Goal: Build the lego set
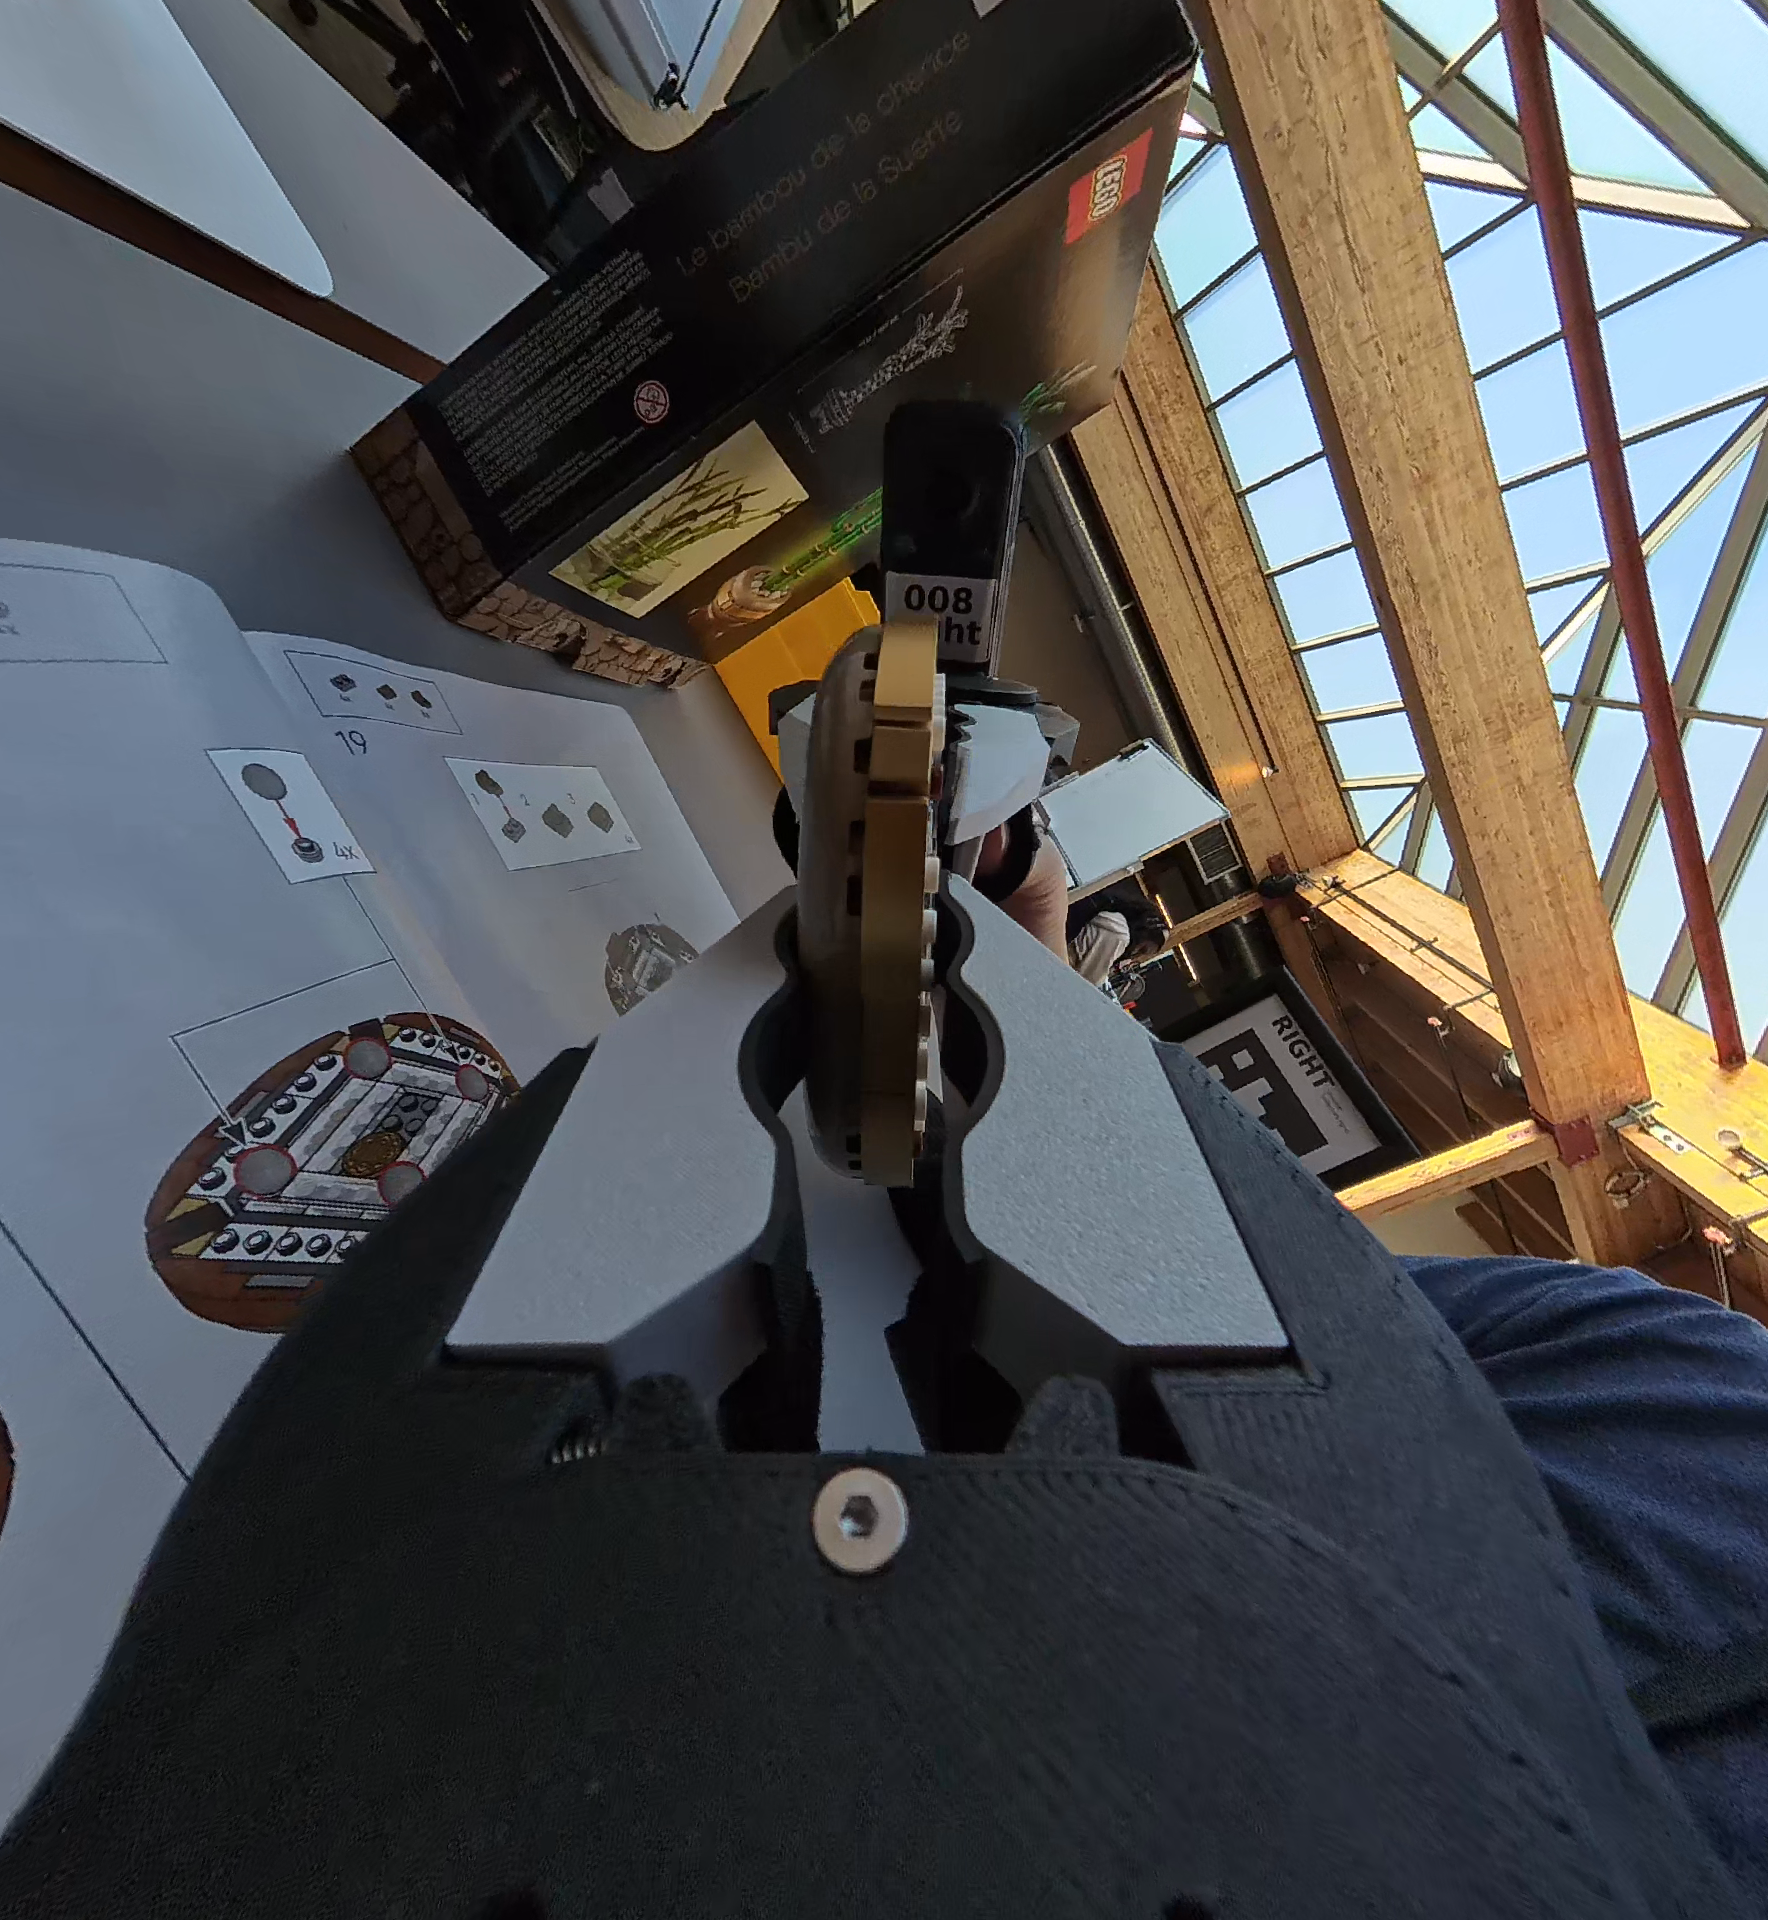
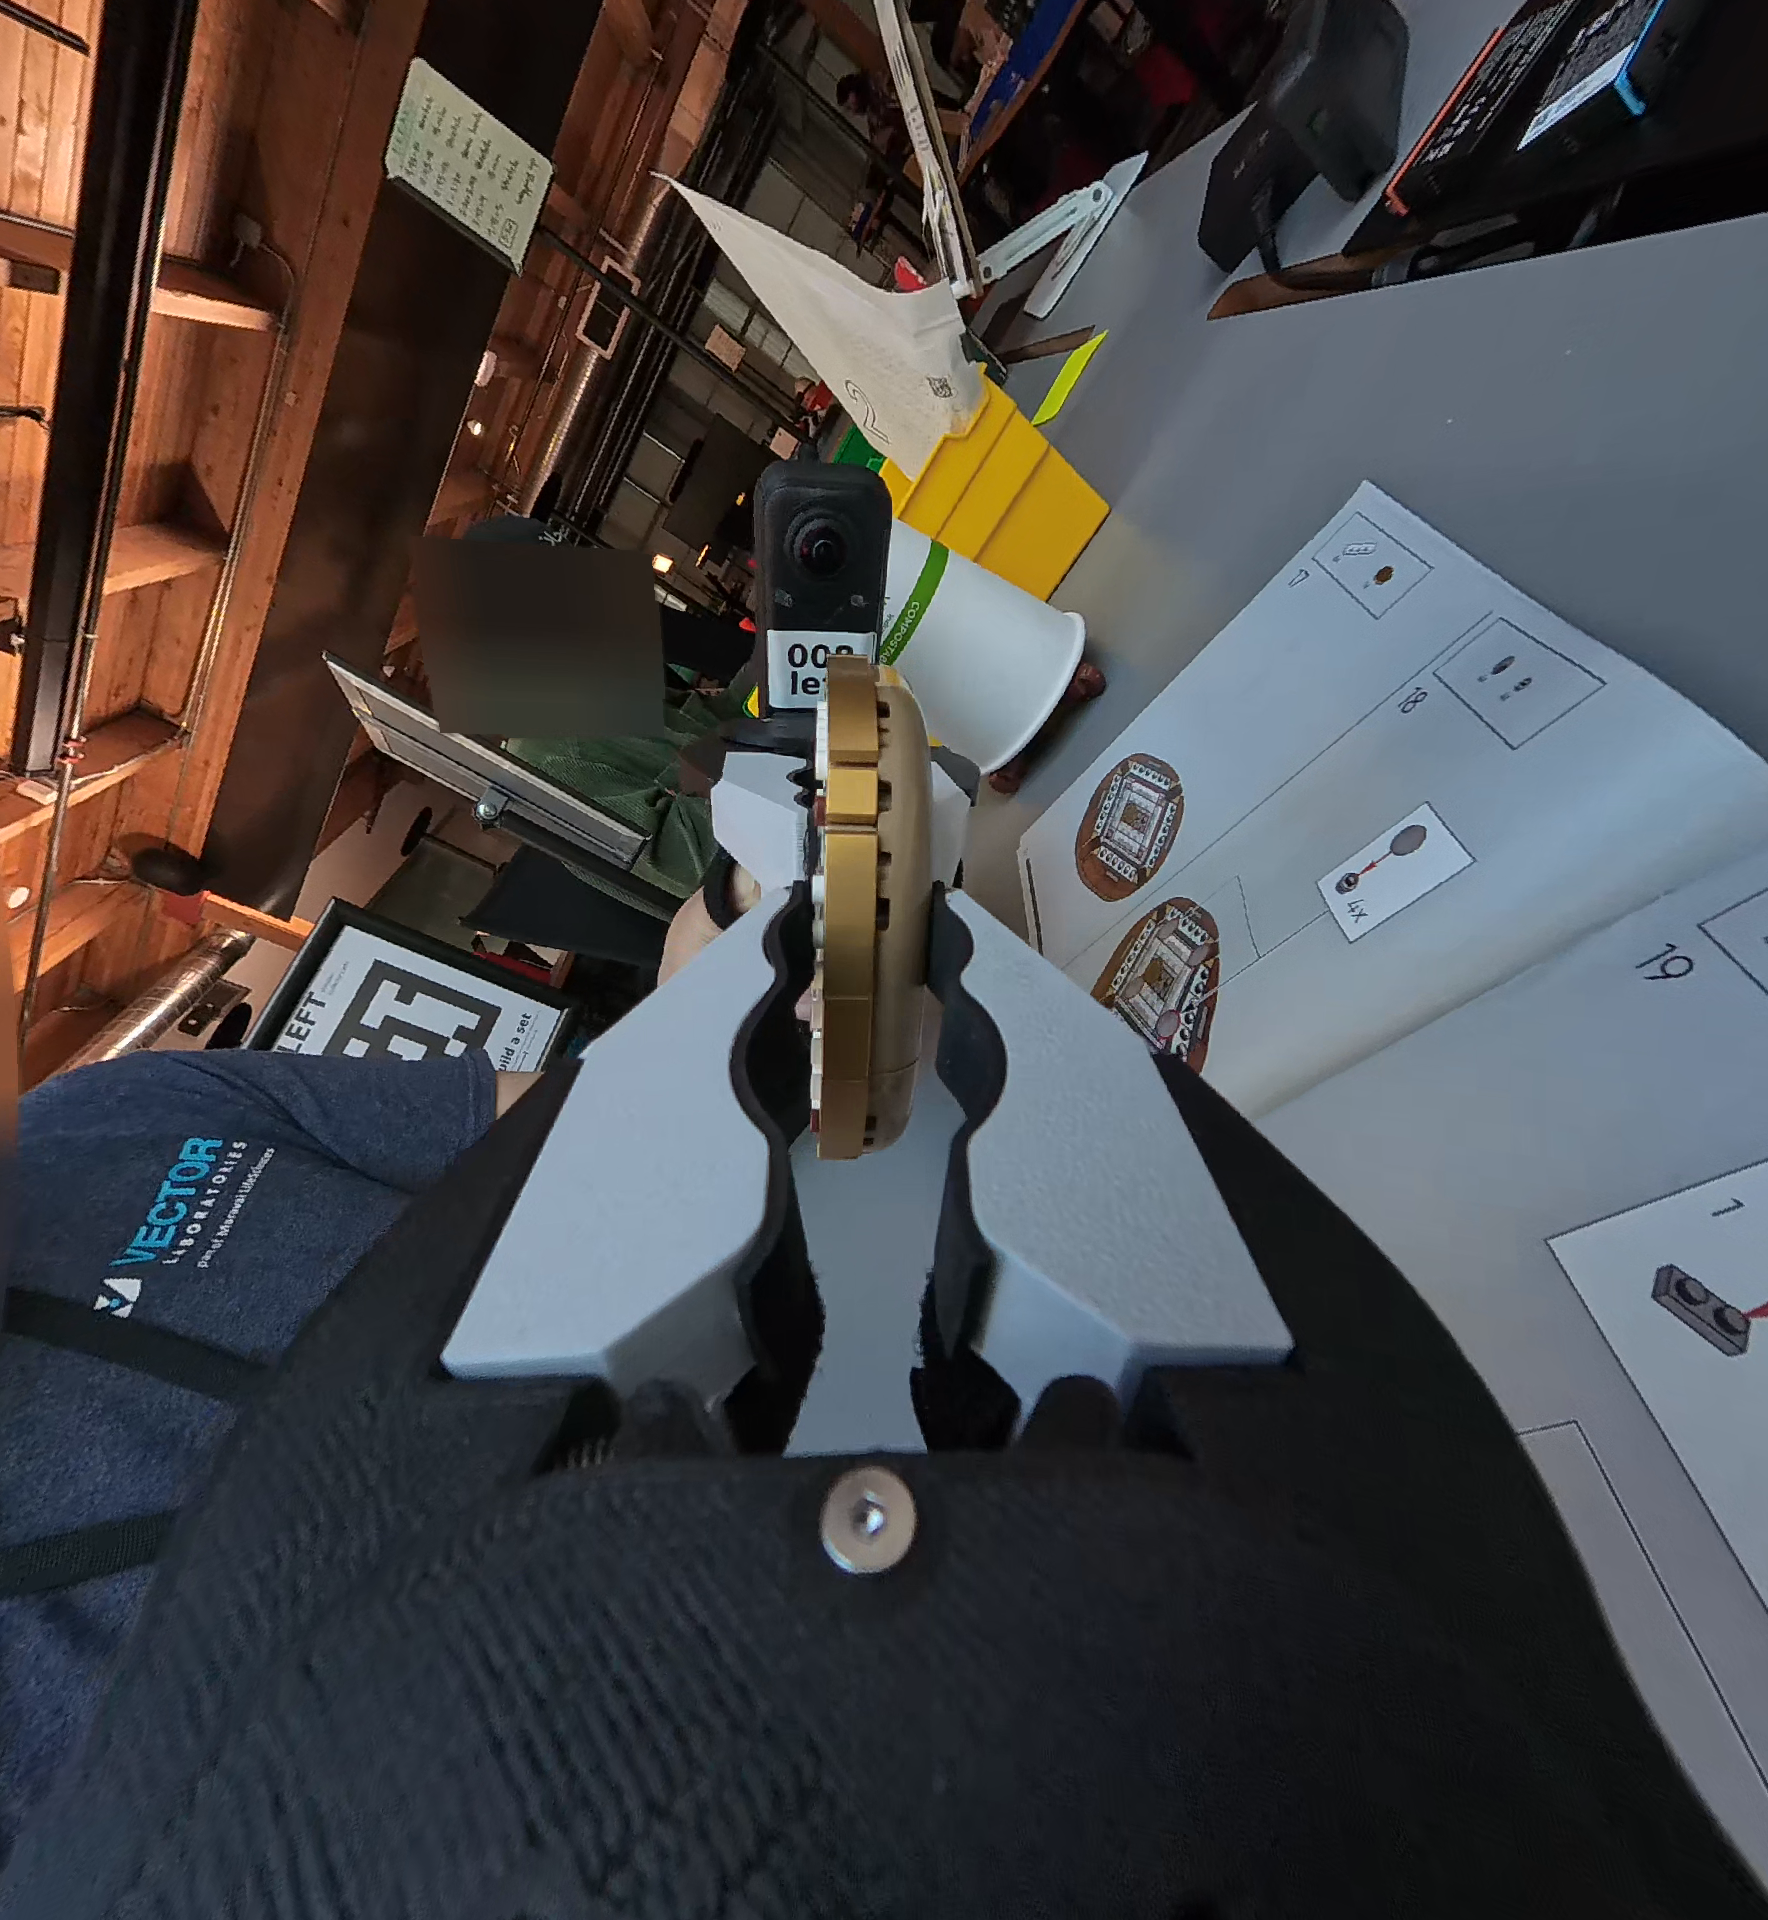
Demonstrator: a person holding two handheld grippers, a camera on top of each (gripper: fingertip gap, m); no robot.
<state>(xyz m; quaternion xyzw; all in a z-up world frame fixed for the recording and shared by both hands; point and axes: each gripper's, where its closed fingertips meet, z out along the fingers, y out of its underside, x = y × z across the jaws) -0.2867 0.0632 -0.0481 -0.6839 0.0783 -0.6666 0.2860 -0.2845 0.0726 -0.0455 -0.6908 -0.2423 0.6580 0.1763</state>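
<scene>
Lego base disc (image 1: 875, 914), the round tan-and-gold plate assembly, is up in the air edge-on between both tools, well above the open instruction booklet (image 1: 236, 883) on the grey table (image 2: 1482, 416). It looks light and rigid as a whole, but my guess is it's a stack of plates and tiles pressed together, so squeezing hard or twisting could pop the gold rim pieces off. The smooth gold edge looks slippery too. Safest hold seems to be across the flat faces near the rim, which is pretty much what's going on.

Left gripper (image 1: 872, 925) has its jaws nearly together, clamped across the thickness of the disc, one pad on the tan underside and the other against the studded side. Right gripper (image 2: 864, 925) does the same from the opposite end, jaws pinched onto the disc, facing the left one head-on. So the disc is held at both ends at once.

Lego box (image 1: 807, 312) stands behind the booklet, with a yellow bin (image 2: 994, 488) and a white paper cup (image 2: 984, 644) nearby.
</scene>
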